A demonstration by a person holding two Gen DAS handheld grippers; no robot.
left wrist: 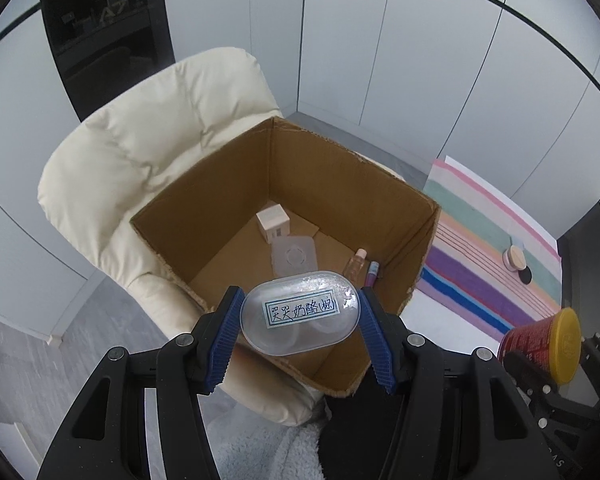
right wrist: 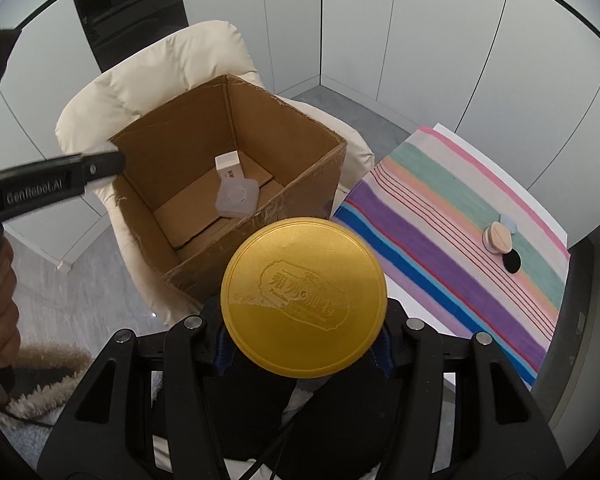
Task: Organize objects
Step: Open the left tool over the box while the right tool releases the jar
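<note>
Both jaws are pinching cargo: left gripper (left wrist: 300,322) clamps a clear oval container (left wrist: 299,312) w/ handwritten label, blue pads on its two ends; right gripper (right wrist: 302,350) grips a gold-lidded jar (right wrist: 304,299) by its sides, pads mostly hidden under the lid.

Largest first: cream armchair (left wrist: 148,152) carries the open cardboard box (left wrist: 228,184); striped cloth (right wrist: 452,216) covers the bench on the right. In the box: small white carton (left wrist: 273,221), flat clear case (left wrist: 293,257), two slim bottles (left wrist: 360,266). On the cloth: a few compacts (right wrist: 502,240), not yet collected.

Step, prob.: carry-to-box, both loads. Container hangs over the near rim; jar just outside the near corner. Next: lower into free floor space, spread jaws, avoid hitting stuff already inside.
</note>
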